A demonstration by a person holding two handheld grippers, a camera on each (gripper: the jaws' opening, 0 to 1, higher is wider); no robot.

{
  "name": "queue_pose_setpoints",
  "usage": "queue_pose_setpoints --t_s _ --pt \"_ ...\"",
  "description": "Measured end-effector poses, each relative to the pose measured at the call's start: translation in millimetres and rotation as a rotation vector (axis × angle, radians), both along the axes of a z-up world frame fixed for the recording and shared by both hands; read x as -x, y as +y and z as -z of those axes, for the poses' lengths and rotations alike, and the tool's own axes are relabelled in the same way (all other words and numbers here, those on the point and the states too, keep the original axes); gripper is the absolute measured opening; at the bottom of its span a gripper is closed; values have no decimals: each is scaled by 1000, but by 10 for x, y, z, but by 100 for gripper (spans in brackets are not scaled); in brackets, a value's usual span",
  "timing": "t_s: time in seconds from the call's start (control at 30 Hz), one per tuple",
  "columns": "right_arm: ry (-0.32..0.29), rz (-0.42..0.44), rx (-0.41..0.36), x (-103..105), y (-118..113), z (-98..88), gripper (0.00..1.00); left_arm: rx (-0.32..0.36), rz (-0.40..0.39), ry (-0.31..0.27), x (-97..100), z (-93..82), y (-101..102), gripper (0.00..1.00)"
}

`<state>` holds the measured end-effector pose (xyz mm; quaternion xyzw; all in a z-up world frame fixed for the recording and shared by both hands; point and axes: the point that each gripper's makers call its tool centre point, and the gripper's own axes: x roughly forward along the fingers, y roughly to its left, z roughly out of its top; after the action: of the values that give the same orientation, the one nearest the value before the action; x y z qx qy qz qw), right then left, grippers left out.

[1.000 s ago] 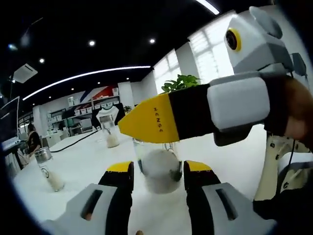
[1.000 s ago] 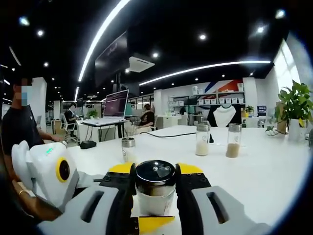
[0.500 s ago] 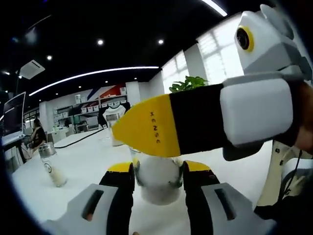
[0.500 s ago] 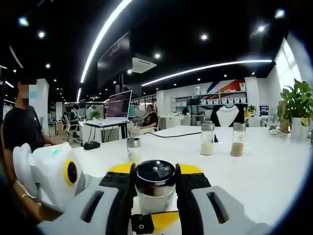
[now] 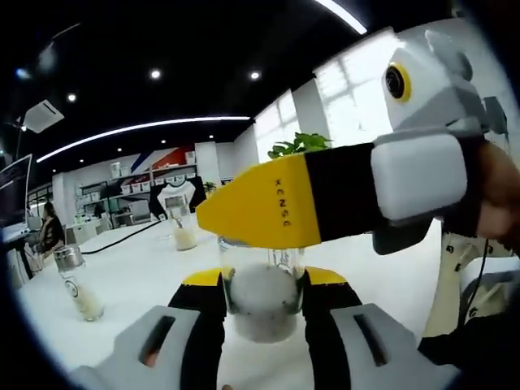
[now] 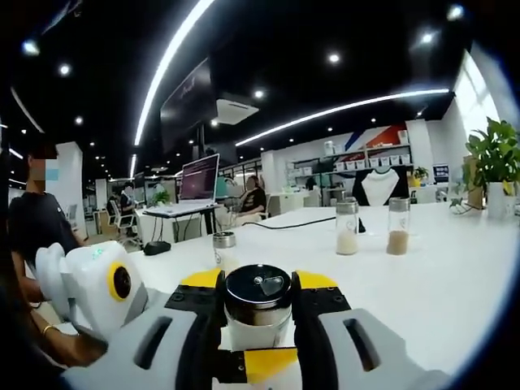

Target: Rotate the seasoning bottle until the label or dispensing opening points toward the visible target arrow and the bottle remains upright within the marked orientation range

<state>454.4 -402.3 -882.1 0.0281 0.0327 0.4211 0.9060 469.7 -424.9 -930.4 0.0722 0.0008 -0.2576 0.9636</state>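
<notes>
The right hand-held gripper (image 6: 257, 302) is closed on the bottle (image 6: 257, 309) near its top, one yellow-tipped jaw pressed to each side just under the black cap (image 6: 257, 286). In the left gripper view, the left hand-held gripper (image 5: 264, 296) holds the same bottle (image 5: 262, 291) lower down, its jaws tight against the clear glass on both sides; whitish seasoning shows through the glass there. The bottle stands upright between the two grippers, over the white surface (image 6: 439, 276). The right hand-held gripper (image 5: 325, 199) crosses the left gripper view from the right, its yellow tip lying above the bottle. The left hand-held gripper (image 6: 89, 284) shows at the left of the right gripper view, with a hand (image 6: 61, 345) under it.

Further out on the surface stand three other shakers: a short one (image 6: 223, 248) just beyond the held bottle, then a tall one with pale contents (image 6: 347, 227) and a tall one with brown contents (image 6: 398, 226) side by side toward the far edge. A black cable (image 6: 284, 224) runs along the far edge. A potted plant (image 6: 494, 166) stands at the right edge. A person in a black top (image 6: 32, 236) stands beyond the left edge, and a laptop (image 6: 195, 180) sits on a desk behind.
</notes>
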Motion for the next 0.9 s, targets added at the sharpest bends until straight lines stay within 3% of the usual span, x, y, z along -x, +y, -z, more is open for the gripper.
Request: queue_pose_setpoints --t_s 0.07,0.27,0.4,0.9 --pt "-5 -2 3 0 3 -7 30 35 25 16 7 -6 -14 37" --pt "-4 -9 -3 11 -6 -17 30 29 60 18 17 -17 -16 37" --pt "-12 -14 3 17 -6 -29 30 98 115 48 48 -31 -59 37" --pt "-18 -76 7 53 13 -7 30 259 232 122 133 -20 -103 37"
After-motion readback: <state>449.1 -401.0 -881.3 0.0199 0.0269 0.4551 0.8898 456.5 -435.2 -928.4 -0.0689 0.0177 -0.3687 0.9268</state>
